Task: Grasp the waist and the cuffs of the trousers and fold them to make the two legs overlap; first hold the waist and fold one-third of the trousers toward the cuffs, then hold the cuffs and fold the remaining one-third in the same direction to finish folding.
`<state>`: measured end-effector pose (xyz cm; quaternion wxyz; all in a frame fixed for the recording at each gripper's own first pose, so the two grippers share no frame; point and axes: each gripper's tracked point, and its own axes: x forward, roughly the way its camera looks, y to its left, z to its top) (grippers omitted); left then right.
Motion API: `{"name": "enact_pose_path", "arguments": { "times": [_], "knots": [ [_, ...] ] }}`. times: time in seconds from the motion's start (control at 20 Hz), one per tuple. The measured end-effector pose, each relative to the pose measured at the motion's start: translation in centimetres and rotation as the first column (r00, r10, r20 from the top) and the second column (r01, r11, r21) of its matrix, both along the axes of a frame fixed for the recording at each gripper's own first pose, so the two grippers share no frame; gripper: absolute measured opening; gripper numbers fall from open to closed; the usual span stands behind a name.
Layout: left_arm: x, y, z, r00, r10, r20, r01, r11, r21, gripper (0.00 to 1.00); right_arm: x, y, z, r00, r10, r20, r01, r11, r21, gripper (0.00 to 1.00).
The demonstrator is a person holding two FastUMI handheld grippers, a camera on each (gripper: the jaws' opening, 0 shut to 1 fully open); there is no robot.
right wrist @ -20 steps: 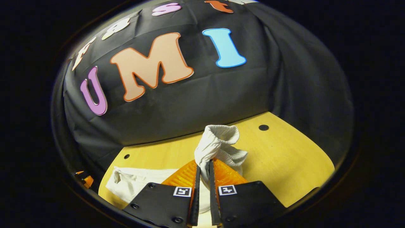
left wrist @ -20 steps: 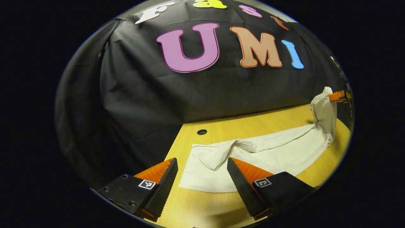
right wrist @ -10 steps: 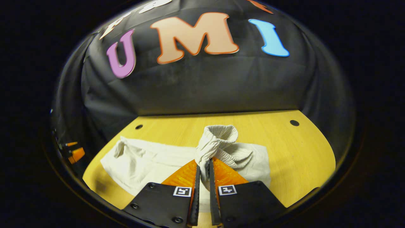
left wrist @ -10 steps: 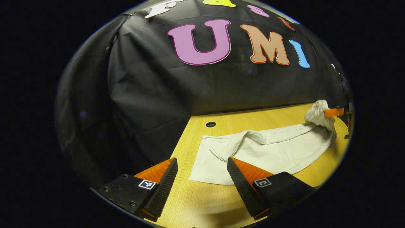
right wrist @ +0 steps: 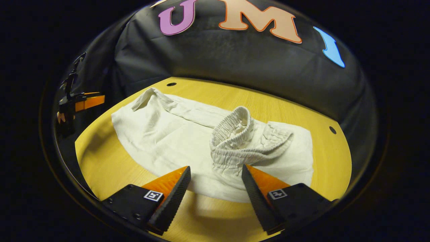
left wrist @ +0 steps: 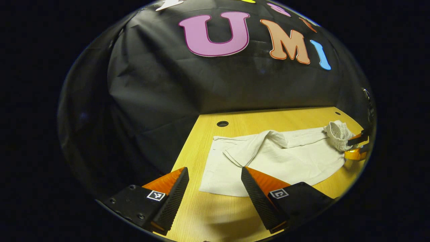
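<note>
The right gripper (right wrist: pixel 215 183) hangs with jaws apart over the near edge of the trousers (right wrist: pixel 168 134), whose bunched waist (right wrist: pixel 235 134) rests on the table (right wrist: pixel 302 111).

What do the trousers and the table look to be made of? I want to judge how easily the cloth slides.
Trousers: probably light woven cotton or linen, matte off-white, with soft creases and a gathered elastic waist. Table: yellow wood or wood-look laminate, smooth with faint grain and slight sheen.

No readable text; coded square tags (right wrist: pixel 153 195) on both grippers
</note>
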<state>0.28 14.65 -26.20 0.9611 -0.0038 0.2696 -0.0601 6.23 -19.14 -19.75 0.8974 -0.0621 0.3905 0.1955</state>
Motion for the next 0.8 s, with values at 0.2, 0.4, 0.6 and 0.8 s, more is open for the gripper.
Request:
{"name": "enact_pose_path", "arguments": {
  "times": [0.2, 0.4, 0.6, 0.8],
  "knots": [
    [0.5, 0.6, -2.4, 0.999, 0.015, -0.041, -0.017, 0.999, -0.049, 0.96, -0.9, -0.1, 1.0, 0.998, -0.067, -0.001, 0.067, 0.998, 0.016, 0.98],
    [0.7, 1.2, -4.9, 0.994, 0.024, -0.109, -0.035, 0.994, -0.102, 0.97, -1.0, -1.0, 1.6, 0.994, -0.113, -0.005, 0.113, 0.994, -0.003, 0.98],
    [0.7, 0.8, -7.7, 0.983, 0.014, -0.181, -0.037, 0.991, -0.125, 0.97, -1.3, -1.4, 1.3, 0.991, -0.131, -0.005, 0.131, 0.991, -0.025, 0.98],
    [0.7, 0.3, -8.8, 0.976, -0.004, -0.218, -0.025, 0.991, -0.129, 0.94, -1.6, -1.9, 1.4, 0.990, -0.143, -0.004, 0.143, 0.989, -0.042, 0.98]
  ]
}}
